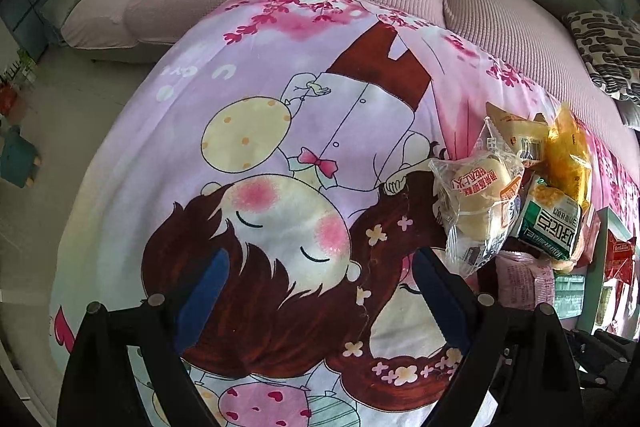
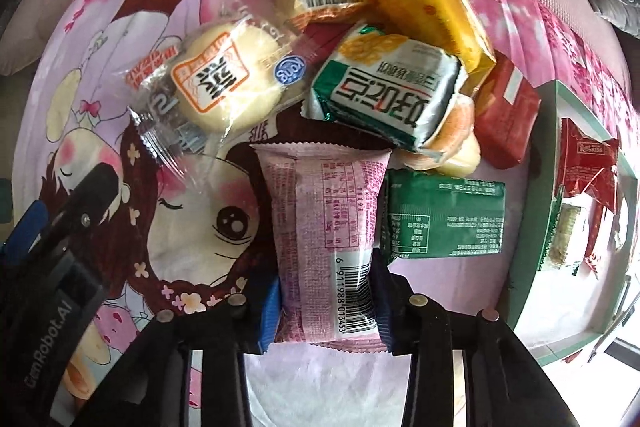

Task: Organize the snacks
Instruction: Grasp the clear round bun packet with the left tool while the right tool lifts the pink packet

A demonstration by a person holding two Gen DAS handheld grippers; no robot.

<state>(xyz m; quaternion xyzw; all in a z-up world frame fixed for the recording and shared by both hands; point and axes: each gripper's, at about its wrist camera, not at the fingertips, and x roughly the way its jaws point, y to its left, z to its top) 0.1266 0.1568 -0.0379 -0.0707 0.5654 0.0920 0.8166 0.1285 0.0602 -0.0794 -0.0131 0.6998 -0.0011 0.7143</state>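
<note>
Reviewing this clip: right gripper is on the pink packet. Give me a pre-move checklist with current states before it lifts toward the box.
1. Right gripper pads press both sides of the pink packet: ok.
2. Only one packet between the pads: ok.
3. Nothing lies on the pink packet: ok; green packet sits beside it.
4. Left gripper open, empty, off the pile: ok.
5. Box has free room: cannot tell.

The right tool (image 2: pixel 326 311) points straight down with its blue-padded fingers (image 2: pixel 270 311) pressed against both sides of a pink snack packet (image 2: pixel 324 227), while the left tool (image 1: pixel 316 299) tilts steeply downward, its jaws spread wide with nothing between them.
</note>
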